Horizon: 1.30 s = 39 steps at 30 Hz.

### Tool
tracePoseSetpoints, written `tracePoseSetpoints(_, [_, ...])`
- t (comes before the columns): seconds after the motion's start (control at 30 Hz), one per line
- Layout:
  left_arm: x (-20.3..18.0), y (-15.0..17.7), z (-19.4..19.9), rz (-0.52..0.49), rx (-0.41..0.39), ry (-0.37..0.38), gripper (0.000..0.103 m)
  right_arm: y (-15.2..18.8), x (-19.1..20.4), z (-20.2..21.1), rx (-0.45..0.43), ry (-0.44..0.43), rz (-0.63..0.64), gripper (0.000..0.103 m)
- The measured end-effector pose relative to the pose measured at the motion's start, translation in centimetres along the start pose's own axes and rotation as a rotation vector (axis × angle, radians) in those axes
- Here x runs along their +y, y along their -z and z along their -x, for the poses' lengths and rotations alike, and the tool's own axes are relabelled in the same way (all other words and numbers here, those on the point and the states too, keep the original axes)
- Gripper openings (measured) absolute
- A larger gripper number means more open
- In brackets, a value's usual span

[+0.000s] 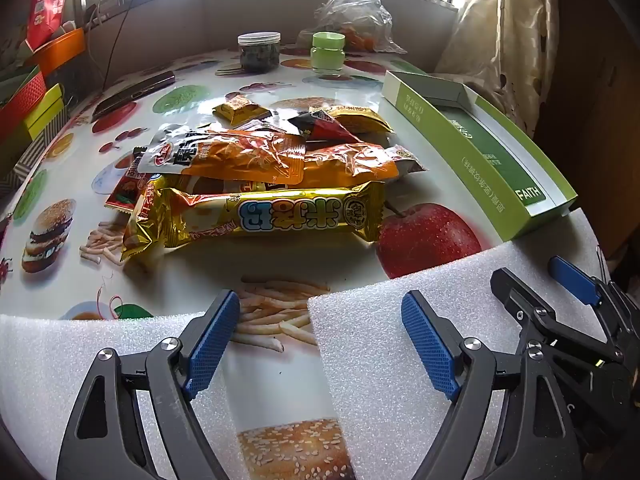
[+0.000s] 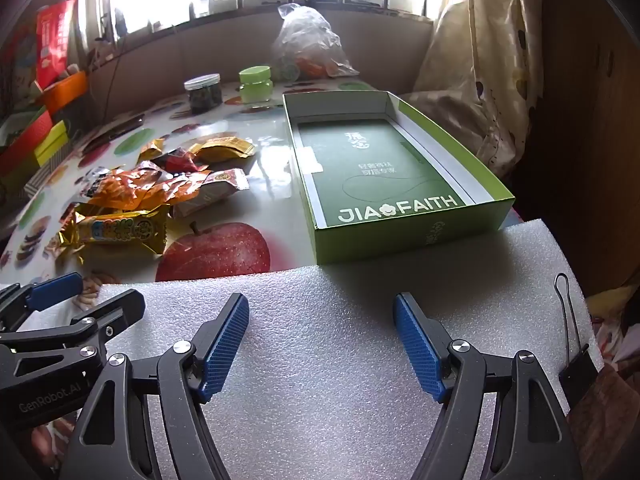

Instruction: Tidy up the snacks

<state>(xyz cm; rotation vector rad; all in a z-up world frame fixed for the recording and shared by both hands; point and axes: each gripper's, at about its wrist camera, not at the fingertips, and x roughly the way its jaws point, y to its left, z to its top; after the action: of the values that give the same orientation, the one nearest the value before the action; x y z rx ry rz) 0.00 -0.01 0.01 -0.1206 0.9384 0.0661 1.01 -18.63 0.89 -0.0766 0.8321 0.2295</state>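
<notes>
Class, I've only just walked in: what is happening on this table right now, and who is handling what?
A person holds two grippers, and both are open and empty. The left gripper and right gripper hover over white foam sheets at the near table edge. A pile of snack packets lies loose on the fruit-print tablecloth, untouched. The open green box beside the pile holds no snacks. Sorting has not begun.

Glossy crinkled foil snack packets (image 1: 264, 184) on a shiny printed tablecloth (image 1: 192, 280); matt cardboard box (image 2: 400, 236); rough white foam sheets (image 2: 320, 360).
</notes>
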Motion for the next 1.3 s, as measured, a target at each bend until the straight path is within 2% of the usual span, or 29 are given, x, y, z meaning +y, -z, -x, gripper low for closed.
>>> tracePoseSetpoints(1.3, [-0.14,-0.09,0.02,0.002,0.0,-0.001,0.084,0.14,0.22,0.05,0.007,0.015,0.0,0.075])
